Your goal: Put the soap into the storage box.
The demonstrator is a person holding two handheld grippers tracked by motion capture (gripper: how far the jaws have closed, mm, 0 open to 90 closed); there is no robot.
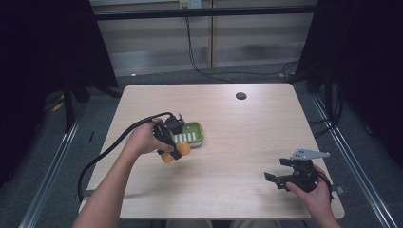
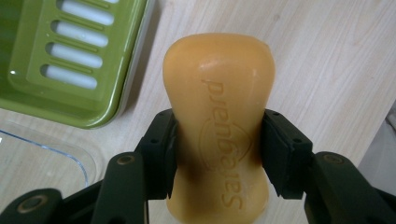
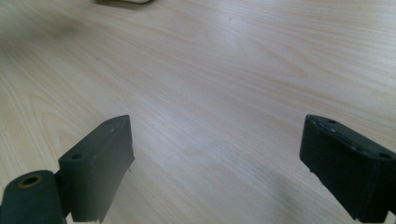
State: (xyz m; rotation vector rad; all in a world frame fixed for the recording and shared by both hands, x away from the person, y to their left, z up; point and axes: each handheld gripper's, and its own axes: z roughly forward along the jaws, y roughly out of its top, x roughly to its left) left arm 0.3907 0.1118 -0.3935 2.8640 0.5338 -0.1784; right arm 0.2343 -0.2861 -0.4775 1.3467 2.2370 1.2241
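The table (image 1: 247, 142) takes up the middle of the high view, pale wood with a small dark disc (image 1: 241, 96) near its far edge at about 12 o'clock. The left arm (image 1: 111, 185) reaches in from 7 o'clock, with a black cable (image 1: 109, 147) looping back off the gripper toward the table's near left corner. The tray (image 1: 196, 134), green and slotted, sits just left of the table's centre; in the left gripper view it lies at 10 o'clock (image 2: 70, 60), a clear plastic edge below it.

The left gripper (image 1: 172, 148) hangs just beside the tray's near left corner, at its 7 o'clock. Its jaws are clamped on the soap (image 2: 219, 112), an orange bar with embossed lettering, pads pressing its waist from both sides. The bar pokes out past the jaws, above bare wood, close to the tray but apart from it.

The right gripper (image 1: 278, 172) rests at 4 o'clock on the table, well apart from the tray. Its jaws stand wide over bare wood, nothing between them (image 3: 215, 168).
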